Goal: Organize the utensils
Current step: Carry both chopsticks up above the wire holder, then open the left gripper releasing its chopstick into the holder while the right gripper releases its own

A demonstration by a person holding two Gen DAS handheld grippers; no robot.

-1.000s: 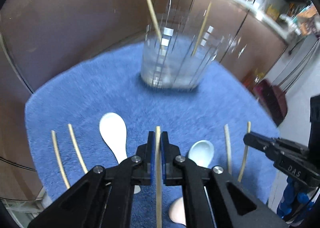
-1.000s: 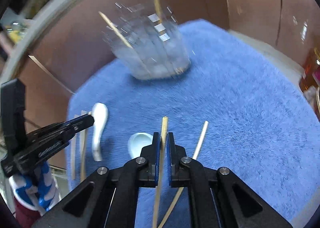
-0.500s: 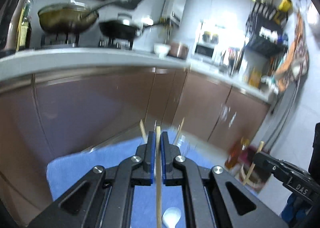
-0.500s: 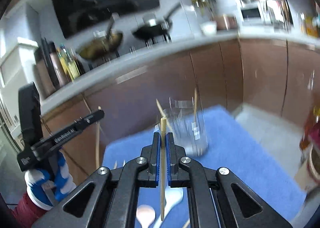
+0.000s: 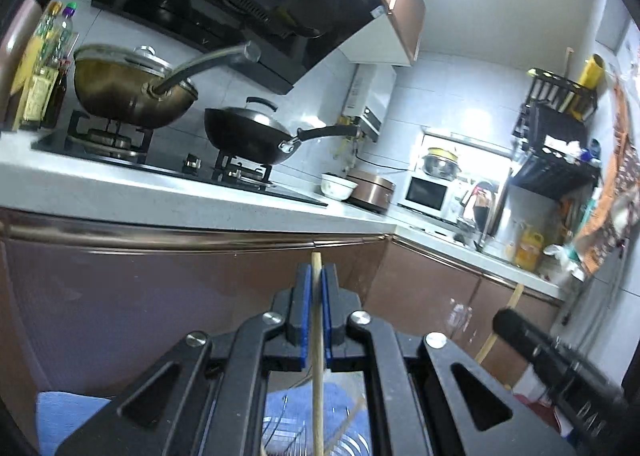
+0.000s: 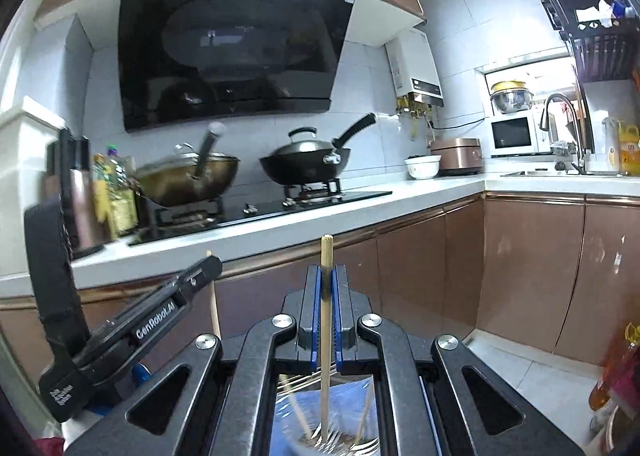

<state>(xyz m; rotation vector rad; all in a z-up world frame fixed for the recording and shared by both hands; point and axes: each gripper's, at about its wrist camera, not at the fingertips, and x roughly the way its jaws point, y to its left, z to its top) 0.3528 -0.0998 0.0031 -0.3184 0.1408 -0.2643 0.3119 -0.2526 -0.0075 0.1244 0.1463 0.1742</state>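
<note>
My left gripper [image 5: 316, 276] is shut on a wooden chopstick [image 5: 317, 388], held upright with its lower end over the clear glass holder [image 5: 352, 444] at the bottom of the left wrist view. My right gripper [image 6: 327, 276] is shut on another wooden chopstick [image 6: 325, 344], upright, its lower end inside the clear holder [image 6: 360, 444], where other chopsticks [image 6: 300, 418] lean. The right gripper also shows in the left wrist view [image 5: 502, 322], and the left gripper in the right wrist view [image 6: 208, 266]. The spoons on the towel are hidden.
The blue towel [image 5: 60, 416] shows below both grippers. Behind runs a white counter [image 6: 400, 200] with a stove, a brass wok [image 5: 120, 92] and a black wok [image 5: 248, 136]. Brown cabinet doors [image 6: 520, 264] stand under it. A microwave [image 6: 516, 134] and sink are at the right.
Both grippers have lifted off the towel and tilted up, each carrying its chopstick upright over the glass holder. The view has swung from the towel to the kitchen counter.
</note>
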